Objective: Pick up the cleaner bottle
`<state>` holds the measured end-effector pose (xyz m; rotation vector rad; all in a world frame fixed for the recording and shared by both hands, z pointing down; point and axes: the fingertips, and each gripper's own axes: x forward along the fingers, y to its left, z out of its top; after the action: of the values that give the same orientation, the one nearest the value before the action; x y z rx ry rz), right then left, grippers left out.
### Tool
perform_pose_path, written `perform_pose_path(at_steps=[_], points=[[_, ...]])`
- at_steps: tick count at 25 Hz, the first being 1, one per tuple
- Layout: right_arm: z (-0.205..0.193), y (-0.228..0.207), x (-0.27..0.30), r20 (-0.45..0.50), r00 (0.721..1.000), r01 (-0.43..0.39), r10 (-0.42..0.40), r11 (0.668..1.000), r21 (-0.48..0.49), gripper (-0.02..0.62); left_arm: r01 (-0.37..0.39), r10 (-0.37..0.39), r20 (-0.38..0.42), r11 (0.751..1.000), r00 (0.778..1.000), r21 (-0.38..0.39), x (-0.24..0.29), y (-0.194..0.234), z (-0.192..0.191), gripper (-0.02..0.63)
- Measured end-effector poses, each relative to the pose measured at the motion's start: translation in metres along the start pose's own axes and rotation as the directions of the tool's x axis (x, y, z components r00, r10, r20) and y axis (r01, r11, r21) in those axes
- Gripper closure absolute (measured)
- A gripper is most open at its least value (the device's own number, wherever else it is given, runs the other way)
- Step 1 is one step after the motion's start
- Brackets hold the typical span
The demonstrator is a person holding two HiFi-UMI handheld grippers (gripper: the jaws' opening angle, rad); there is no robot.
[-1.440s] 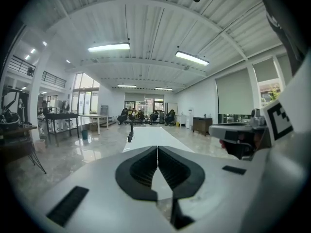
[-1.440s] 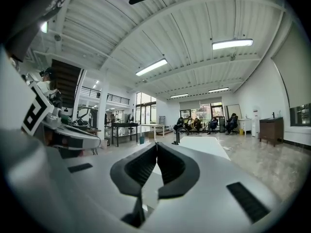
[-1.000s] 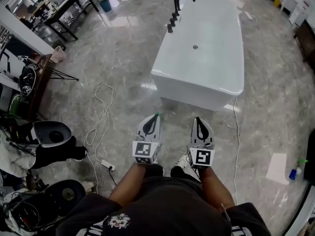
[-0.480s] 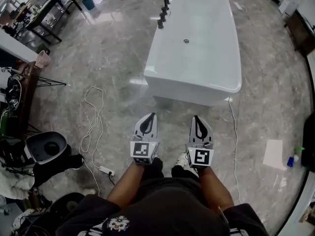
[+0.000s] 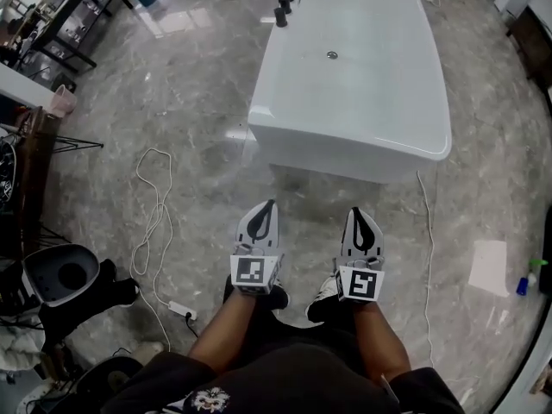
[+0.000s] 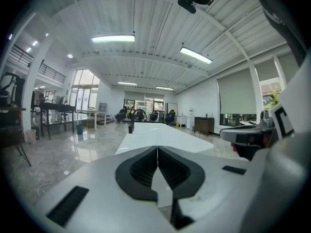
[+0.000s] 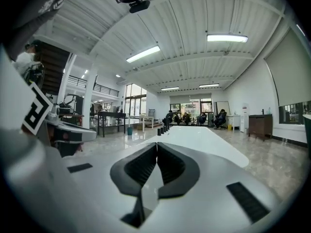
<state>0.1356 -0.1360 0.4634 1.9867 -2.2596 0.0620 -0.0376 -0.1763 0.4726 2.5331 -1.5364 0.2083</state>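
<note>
The cleaner bottle (image 5: 523,284), small and blue with a green top, stands on the marble floor at the far right edge of the head view, beside a white sheet (image 5: 490,267). It shows in neither gripper view. My left gripper (image 5: 270,204) and right gripper (image 5: 359,211) are held side by side in front of the person's waist, pointing toward the white bathtub (image 5: 345,158). Both are far left of the bottle. The left gripper (image 6: 157,147) has its jaws shut together with nothing between them. The right gripper (image 7: 156,144) is shut and empty too.
The bathtub (image 6: 160,132) lies straight ahead, with black taps (image 5: 283,12) at its far left end. A white cable (image 5: 152,222) and power strip (image 5: 182,310) trail on the floor at left. A black and white machine (image 5: 67,279) sits at lower left. Tables (image 5: 65,24) stand at the far left.
Both grippers have sunk lower in the head view, still side by side and shut. The bathtub has come nearer and now fills more of the view.
</note>
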Motion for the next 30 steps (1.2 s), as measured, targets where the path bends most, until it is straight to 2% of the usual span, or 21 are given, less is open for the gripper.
perform_pose_path(at_steps=[3, 9, 13, 16, 20, 22, 24, 26, 30], points=[[-0.058, 0.003, 0.021, 0.024, 1.000, -0.004, 0.004, 1.000, -0.010, 0.578, -0.010, 0.010, 0.014, 1.000, 1.000, -0.025, 0.024, 0.013, -0.069, 0.600], [-0.183, 0.018, 0.064, 0.063, 0.998, -0.027, 0.028, 1.000, -0.012, 0.578, -0.045, 0.046, 0.053, 0.999, 0.998, -0.017, 0.074, 0.036, -0.199, 0.600], [-0.269, 0.033, 0.085, 0.063, 0.997, -0.046, 0.046, 0.999, 0.009, 0.578, -0.080, 0.080, 0.059, 0.997, 0.995, -0.001, 0.090, 0.051, -0.287, 0.600], [-0.315, 0.045, 0.095, 0.070, 0.995, -0.076, 0.076, 0.997, 0.004, 0.578, -0.116, 0.114, 0.063, 0.993, 0.991, 0.019, 0.093, 0.064, -0.338, 0.600], [-0.358, 0.052, 0.103, 0.074, 0.992, -0.099, 0.098, 0.995, 0.006, 0.578, -0.160, 0.158, 0.050, 0.986, 0.986, 0.043, 0.098, 0.075, -0.390, 0.600], [-0.373, 0.055, 0.104, 0.066, 0.991, -0.113, 0.112, 0.994, 0.008, 0.578, -0.185, 0.184, 0.040, 0.982, 0.982, 0.022, 0.099, 0.079, -0.407, 0.600], [-0.383, 0.059, 0.103, 0.056, 0.990, -0.127, 0.126, 0.992, 0.009, 0.578, -0.231, 0.231, 0.031, 0.973, 0.972, 0.001, 0.095, 0.085, -0.423, 0.598], [-0.390, 0.060, 0.101, 0.050, 0.990, -0.134, 0.133, 0.991, 0.013, 0.578, -0.285, 0.285, 0.025, 0.958, 0.958, 0.023, 0.092, 0.091, -0.434, 0.597], [-0.400, 0.064, 0.100, 0.050, 0.989, -0.142, 0.141, 0.990, 0.015, 0.578, -0.337, 0.338, -0.017, 0.940, 0.941, 0.054, 0.086, 0.096, -0.471, 0.454]])
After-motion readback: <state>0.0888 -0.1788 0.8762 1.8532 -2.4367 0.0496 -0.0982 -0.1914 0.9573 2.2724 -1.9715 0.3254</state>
